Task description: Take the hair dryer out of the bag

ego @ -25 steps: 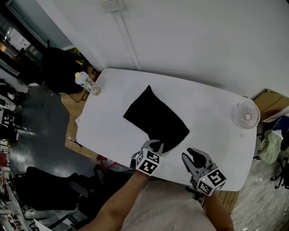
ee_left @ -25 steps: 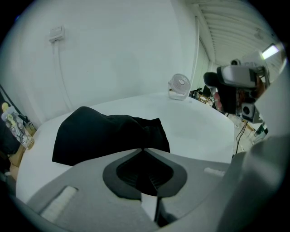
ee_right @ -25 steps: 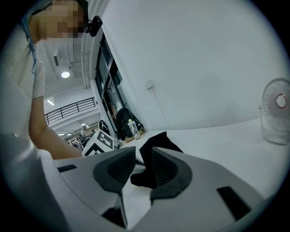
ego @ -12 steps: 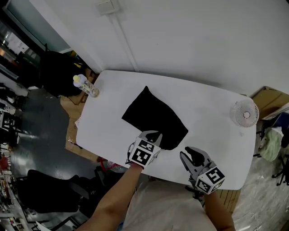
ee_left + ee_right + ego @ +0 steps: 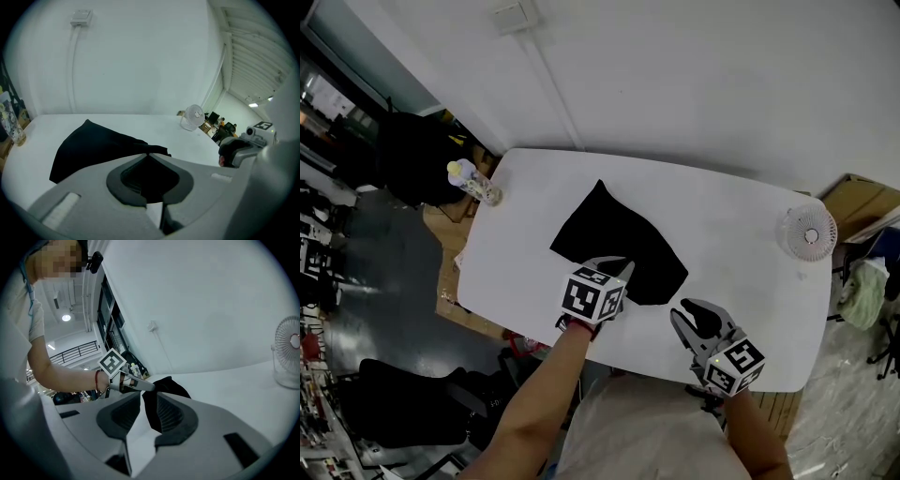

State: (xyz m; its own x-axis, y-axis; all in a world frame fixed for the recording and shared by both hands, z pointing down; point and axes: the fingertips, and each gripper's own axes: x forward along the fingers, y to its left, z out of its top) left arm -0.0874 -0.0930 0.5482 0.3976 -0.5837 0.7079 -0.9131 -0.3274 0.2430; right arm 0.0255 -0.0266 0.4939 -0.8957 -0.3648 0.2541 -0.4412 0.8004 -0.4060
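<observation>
left gripper [image 5: 625,266]: jaws are sitting together, tips pinching the near edge of the black cloth bag [image 5: 614,239]. In the right gripper view the fabric is rising in a small peak up to the tips.
left gripper pose: pointing down at a slant onto the bag, marker cube [image 5: 593,295] facing up at the head camera. The person's bare forearm [image 5: 539,394] is reaching in from the bottom edge.
right gripper [image 5: 689,307]: jaws are standing apart, clamping nothing. Only bare tabletop and a strip of the bag further off are showing through the gap.
right gripper pose: being held close to level near the table's near edge, just right of the bag and apart from it.
black cloth bag: lying mostly flat around mid-table, one corner pointing toward the wall.
hair dryer: not showing in any view, so I cannot tell whether it is sitting inside the bag.
white oval table [image 5: 722,211]: carrying the bag near its middle.
small white desk fan [image 5: 809,234]: standing at the right end, well apart from both grippers.
clear plastic bottle with a yellow top [image 5: 472,181]: standing at the far left corner, well apart from the bag.
</observation>
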